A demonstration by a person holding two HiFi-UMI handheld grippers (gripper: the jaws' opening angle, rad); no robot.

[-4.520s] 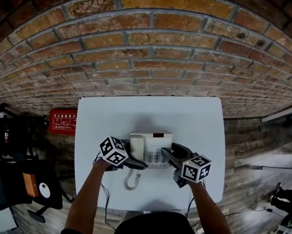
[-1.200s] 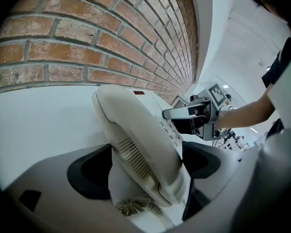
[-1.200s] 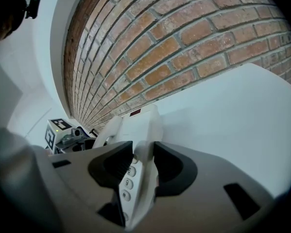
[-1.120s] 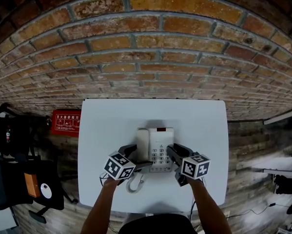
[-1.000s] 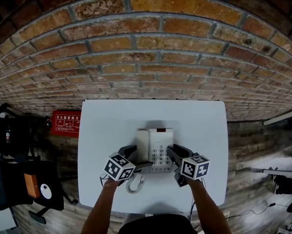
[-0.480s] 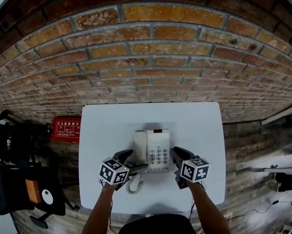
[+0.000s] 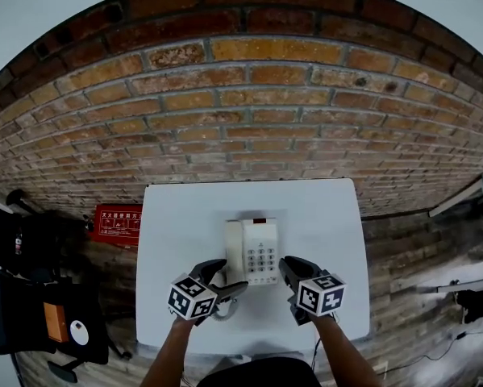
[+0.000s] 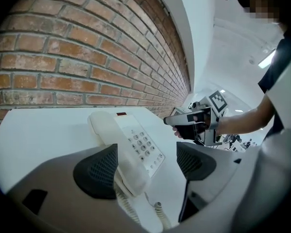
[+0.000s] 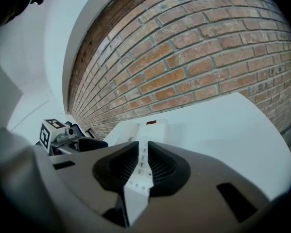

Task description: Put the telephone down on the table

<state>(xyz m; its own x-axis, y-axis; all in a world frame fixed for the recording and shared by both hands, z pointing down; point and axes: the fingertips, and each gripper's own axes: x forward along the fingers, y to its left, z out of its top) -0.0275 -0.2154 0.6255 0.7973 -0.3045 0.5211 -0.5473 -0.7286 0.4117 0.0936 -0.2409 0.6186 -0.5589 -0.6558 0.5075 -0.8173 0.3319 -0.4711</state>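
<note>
The white telephone (image 7: pixel 253 251) lies flat on the white table (image 7: pixel 330 216), its handset (image 7: pixel 234 248) in the cradle on its left side. Nothing holds it. My left gripper (image 7: pixel 226 277) hovers at its near left corner, above the coiled cord (image 8: pixel 155 212); the jaws have just been closing a little and stand wide, empty. My right gripper (image 7: pixel 293 266) hovers off the near right corner. Its jaws have just been closing to a narrow slit with nothing in it. Past them the right gripper view shows the telephone (image 9: pixel 146 126).
A brick wall (image 7: pixel 249 111) rises right behind the table's far edge. A red sign (image 7: pixel 118 214) and black gear (image 7: pixel 39 297) stand on the floor to the left. The person's arm and body (image 8: pixel 271 130) show in the left gripper view.
Both grippers have drawn back from the telephone's sides toward the near edge and risen. The right jaws have narrowed. The telephone stays where it lay on the table.
</note>
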